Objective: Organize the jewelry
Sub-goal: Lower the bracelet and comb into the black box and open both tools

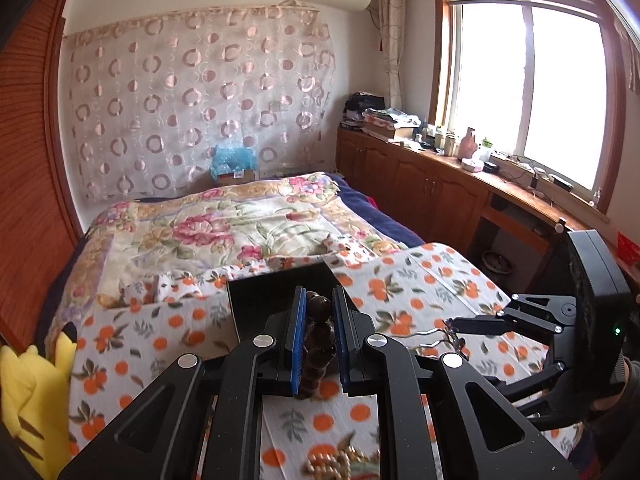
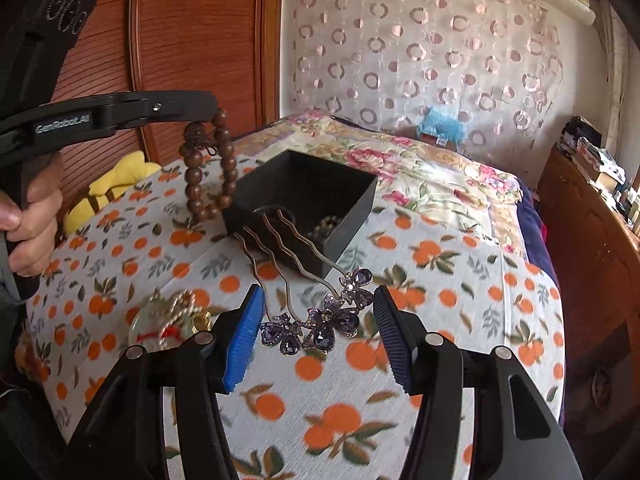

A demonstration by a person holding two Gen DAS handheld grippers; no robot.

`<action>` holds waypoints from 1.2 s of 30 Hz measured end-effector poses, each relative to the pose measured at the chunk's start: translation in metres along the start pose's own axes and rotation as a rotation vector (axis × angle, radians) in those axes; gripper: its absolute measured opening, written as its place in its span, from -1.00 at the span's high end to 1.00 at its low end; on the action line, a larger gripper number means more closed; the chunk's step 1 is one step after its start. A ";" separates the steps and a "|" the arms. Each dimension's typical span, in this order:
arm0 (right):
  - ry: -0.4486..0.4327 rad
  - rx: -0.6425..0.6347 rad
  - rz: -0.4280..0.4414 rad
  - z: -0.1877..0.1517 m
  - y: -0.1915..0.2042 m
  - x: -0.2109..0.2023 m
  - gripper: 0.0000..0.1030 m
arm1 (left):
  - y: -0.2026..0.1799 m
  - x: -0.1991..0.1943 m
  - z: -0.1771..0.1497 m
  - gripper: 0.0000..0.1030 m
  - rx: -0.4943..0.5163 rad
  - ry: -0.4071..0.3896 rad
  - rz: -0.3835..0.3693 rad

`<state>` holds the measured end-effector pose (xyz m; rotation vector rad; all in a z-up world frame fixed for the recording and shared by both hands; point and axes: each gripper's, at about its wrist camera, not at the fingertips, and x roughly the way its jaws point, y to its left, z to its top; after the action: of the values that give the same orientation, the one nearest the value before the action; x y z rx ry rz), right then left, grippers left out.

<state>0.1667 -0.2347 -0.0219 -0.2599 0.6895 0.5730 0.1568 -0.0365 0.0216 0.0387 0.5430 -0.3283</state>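
The left gripper (image 1: pixel 316 340) was clenched on a brown wooden bead bracelet (image 2: pixel 208 168), its blue pads pressing the beads from both sides. In the right wrist view the bracelet hung in a loop below that gripper's tips, clear of the orange-print cloth (image 2: pixel 460 280), just beside the black box (image 2: pixel 304 200) at its 9 o'clock. A hand (image 2: pixel 32 216) gripped the left gripper's handle.

The right gripper (image 2: pixel 318 320) grasped a purple flower hair comb (image 2: pixel 316 324) by its jewelled end, the pads touching the outer flowers; the wavy metal prongs pointed toward 11 o'clock, their tips over the near edge of the box. Something beaded lay inside the box, too dark to name.

A heap of pearl-like jewelry (image 2: pixel 176 316) with a red thread lay on the cloth at 9 o'clock from the comb. A yellow plush toy (image 1: pixel 36 396) sat at the cloth's left edge.
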 end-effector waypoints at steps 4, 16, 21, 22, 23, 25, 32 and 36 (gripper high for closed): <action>0.000 0.003 0.004 0.010 -0.010 0.010 -0.14 | 0.009 0.019 0.010 0.76 -0.003 0.011 0.006; 0.012 -0.009 0.020 0.036 -0.025 0.042 -0.14 | 0.031 0.075 0.012 0.76 -0.029 0.098 0.003; 0.025 -0.031 0.022 0.049 -0.025 0.059 -0.14 | 0.041 0.070 0.007 0.71 -0.038 0.092 0.027; 0.026 -0.036 0.022 0.052 -0.024 0.062 -0.14 | 0.044 0.068 0.006 0.68 -0.036 0.094 0.042; 0.026 -0.040 0.023 0.054 -0.023 0.064 -0.14 | 0.048 0.064 0.004 0.63 -0.034 0.091 0.056; 0.026 -0.052 0.030 0.060 -0.021 0.071 -0.14 | 0.054 0.057 0.000 0.57 -0.043 0.088 0.066; 0.036 -0.078 0.055 0.074 -0.010 0.098 -0.14 | 0.084 0.045 -0.021 0.39 -0.100 0.081 0.118; 0.055 -0.106 0.058 0.081 -0.002 0.114 -0.15 | 0.096 0.051 -0.031 0.39 -0.121 0.085 0.127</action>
<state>0.2817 -0.1564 -0.0372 -0.3565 0.7226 0.6605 0.2131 0.0431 -0.0363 -0.0296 0.6407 -0.1701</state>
